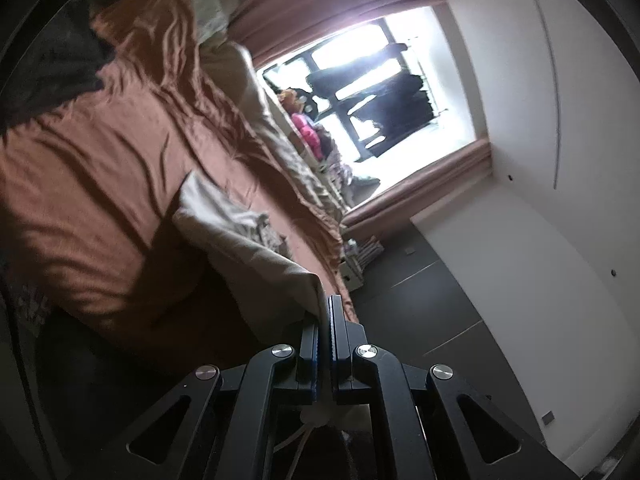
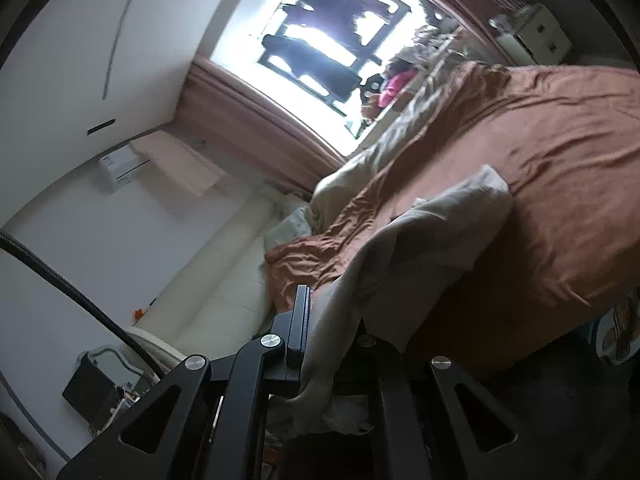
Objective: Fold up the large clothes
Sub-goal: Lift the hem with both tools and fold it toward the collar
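Left gripper [image 1: 329, 320]: jaws together, clamped on an edge of the beige garment [image 1: 240, 236]. Right gripper [image 2: 320, 320]: jaws clamped on another edge of the same garment [image 2: 420, 248], cloth draping over one finger. Garment hangs stretched between both grippers above the near edge of the bed [image 1: 100, 168], over its rust-orange sheet.

Daylight pouring through the window [image 1: 372, 92], glass glaring blown-out white, room interior staying dim, fisheye edges bending and darkening, slight motion blur softening details.
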The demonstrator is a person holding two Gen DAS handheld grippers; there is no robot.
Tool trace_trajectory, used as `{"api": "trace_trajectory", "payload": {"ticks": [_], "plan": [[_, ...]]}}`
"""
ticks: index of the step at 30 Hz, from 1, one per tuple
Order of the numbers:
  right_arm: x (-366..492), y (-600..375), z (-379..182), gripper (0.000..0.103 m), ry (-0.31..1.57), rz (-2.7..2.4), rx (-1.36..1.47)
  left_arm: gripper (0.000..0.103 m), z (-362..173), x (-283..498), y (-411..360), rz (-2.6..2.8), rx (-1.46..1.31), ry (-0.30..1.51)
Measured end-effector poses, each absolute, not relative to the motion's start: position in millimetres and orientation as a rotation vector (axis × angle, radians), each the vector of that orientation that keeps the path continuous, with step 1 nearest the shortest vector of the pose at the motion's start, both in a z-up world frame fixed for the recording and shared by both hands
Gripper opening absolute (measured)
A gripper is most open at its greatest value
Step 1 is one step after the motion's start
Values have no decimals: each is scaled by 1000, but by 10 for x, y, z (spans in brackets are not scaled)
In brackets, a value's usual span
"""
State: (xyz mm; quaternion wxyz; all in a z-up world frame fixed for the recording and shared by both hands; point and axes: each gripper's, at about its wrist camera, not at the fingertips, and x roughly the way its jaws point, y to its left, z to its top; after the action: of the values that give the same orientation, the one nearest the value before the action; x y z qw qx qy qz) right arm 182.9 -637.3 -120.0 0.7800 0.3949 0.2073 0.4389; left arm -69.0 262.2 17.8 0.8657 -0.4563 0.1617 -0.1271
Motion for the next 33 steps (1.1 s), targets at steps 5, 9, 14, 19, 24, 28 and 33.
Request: {"api": "trace_trajectory", "payload": {"ticks": [5, 9, 14, 19, 24, 28, 33], "plan": [[1878, -6386, -1247, 5, 416, 956, 844, 3, 267, -800, 2628, -266, -940, 299], [2028, -6363, -1346, 5, 416, 945, 819, 3, 140, -764, 2685, -230, -951, 317], [2252, -6248, -1460, 5, 448, 919, 789, 3, -20, -686, 2725, -212, -958, 338], [2484, -6124, -1509, 5, 424, 894, 770, 4, 36, -498, 2697, -226, -920, 355], [2790, -6036, -1551, 5, 426, 876, 779, 4, 176, -97, 2711, -232, -891, 376], [2960, -6055, -1518, 5, 398, 878, 803, 4, 356, 262, 2758, -214, -858, 379], [3336, -5927, -1336, 5, 353, 847, 826, 4, 533, 685, 2881, -178, -858, 341]]}}
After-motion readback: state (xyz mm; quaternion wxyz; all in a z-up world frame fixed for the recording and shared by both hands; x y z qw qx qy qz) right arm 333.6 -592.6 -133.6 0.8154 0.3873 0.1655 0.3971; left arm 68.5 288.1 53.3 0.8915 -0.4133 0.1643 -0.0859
